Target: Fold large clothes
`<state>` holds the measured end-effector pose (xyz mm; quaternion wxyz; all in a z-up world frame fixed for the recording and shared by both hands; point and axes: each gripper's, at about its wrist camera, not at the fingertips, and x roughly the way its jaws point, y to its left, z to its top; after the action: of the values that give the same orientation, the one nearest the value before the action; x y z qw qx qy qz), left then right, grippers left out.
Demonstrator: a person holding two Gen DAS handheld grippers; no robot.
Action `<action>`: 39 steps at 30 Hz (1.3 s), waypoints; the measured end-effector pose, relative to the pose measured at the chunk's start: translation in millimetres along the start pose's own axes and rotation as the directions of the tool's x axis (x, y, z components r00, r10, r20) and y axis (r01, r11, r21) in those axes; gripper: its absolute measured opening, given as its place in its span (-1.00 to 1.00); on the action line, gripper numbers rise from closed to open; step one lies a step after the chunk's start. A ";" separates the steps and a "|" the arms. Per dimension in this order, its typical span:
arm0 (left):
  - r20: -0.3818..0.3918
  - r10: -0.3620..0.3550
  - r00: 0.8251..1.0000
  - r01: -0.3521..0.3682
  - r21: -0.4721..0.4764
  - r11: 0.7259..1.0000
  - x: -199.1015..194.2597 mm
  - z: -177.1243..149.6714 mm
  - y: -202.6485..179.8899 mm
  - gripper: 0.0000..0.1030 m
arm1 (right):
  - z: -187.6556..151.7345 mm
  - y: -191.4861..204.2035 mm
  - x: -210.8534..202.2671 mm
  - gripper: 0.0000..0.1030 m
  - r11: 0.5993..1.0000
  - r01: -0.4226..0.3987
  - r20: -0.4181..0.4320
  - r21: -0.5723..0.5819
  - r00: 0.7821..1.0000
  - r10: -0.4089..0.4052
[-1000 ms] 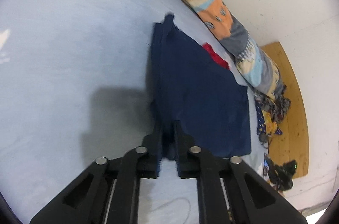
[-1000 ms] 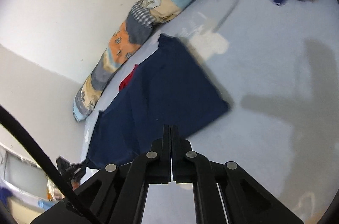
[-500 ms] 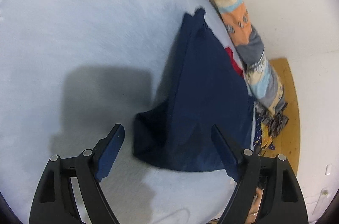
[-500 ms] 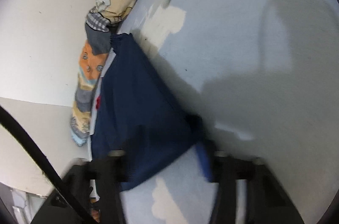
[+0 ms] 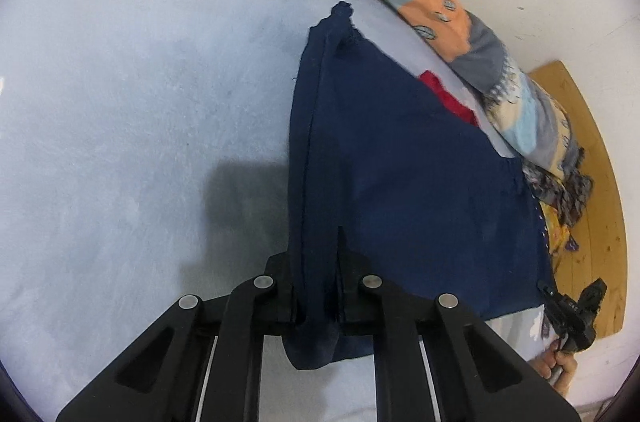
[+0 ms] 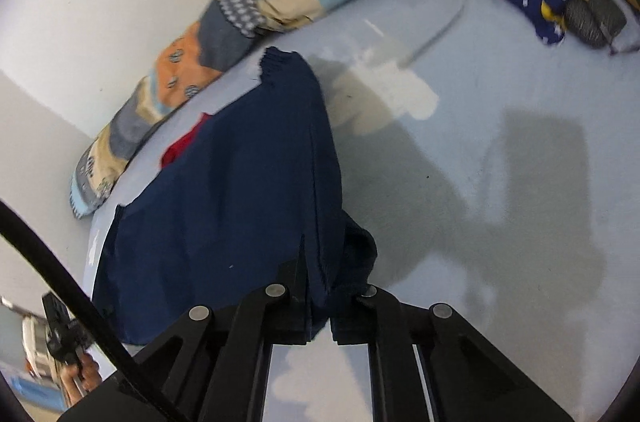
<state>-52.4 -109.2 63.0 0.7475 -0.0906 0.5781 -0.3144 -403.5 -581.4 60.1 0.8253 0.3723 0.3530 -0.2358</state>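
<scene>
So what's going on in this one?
A person is folding a dark blue garment on a light blue bed. The left tool is closing on a bunched edge of the cloth, and the right tool is shut on another edge of it. A red piece of clothing shows from under the garment's far side, beside a long patchwork pillow against the wall.

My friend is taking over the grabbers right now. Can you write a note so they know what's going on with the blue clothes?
Left gripper: jaws closing on a near corner of the navy garment.
Right gripper: shut on the garment's other near corner.
The garment lies partly folded on the light blue bed sheet, beside the patchwork bolster; a red cloth peeks from under it.
Done: both corners gripped.
Left: probably carry them across to fold, then flatten.
</scene>
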 end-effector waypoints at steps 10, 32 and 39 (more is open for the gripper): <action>-0.085 0.152 0.985 -0.147 0.068 0.987 -22.2 -34.2 3.5 -0.55 | -66.3 -21.7 -43.4 -0.73 0.999 0.045 -0.110 0.020 0.993 -0.043; 0.155 0.417 0.896 -0.431 0.535 0.727 51.7 -96.1 -124.5 0.47 | -93.0 109.6 49.0 0.08 0.887 0.025 -0.193 -0.462 0.973 -0.128; 0.212 0.442 0.872 -0.489 0.428 0.760 72.9 -24.4 -138.4 0.64 | -5.3 128.0 94.7 0.38 0.910 0.158 -0.003 -0.383 0.985 -0.172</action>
<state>-115.6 -254.3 65.6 0.8286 0.2239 0.4515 -0.2438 -261.7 -511.0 43.1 0.8523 0.1780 0.4373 -0.2249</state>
